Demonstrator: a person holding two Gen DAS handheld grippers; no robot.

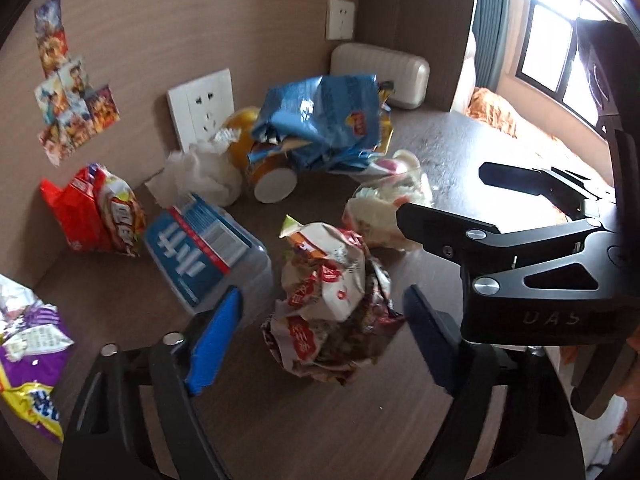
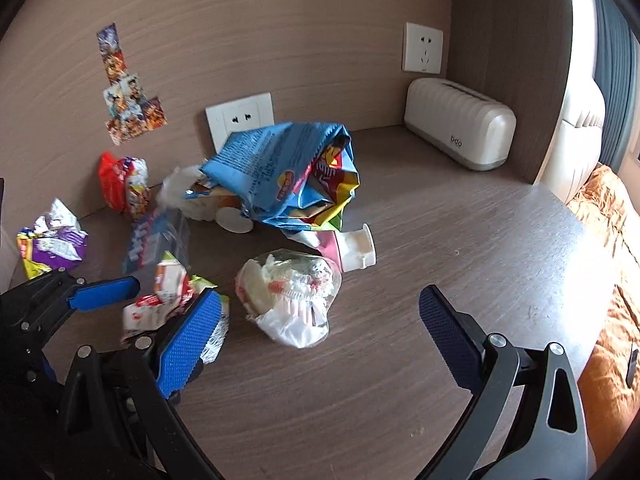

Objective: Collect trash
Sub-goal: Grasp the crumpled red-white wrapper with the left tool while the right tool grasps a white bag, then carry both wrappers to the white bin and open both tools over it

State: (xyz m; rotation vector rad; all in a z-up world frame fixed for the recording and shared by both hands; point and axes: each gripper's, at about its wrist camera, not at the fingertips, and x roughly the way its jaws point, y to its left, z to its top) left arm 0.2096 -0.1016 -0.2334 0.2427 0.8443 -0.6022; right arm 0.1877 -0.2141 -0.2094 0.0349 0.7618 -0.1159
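Now the crumpled wrapper (image 1: 332, 304), low in the frame's centre on the worktop (image 1: 360, 420), is straddled by the left claw (image 1: 320, 320), spread wide and untouched by its pads; it should be lowered before closing. Right claw (image 2: 316, 332) is held wide near the plastic bag (image 2: 292, 296).

Crumpled red-and-white wrapper (image 1: 336, 300) beside clear bag of white scraps (image 2: 292, 292), blue chip bag (image 2: 288, 172) behind

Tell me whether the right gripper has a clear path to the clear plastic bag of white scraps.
Probably yes. The right gripper is open, and the clear plastic bag lies just ahead between its fingers' lines on bare desk. The left gripper works beside it at a crumpled wrapper.
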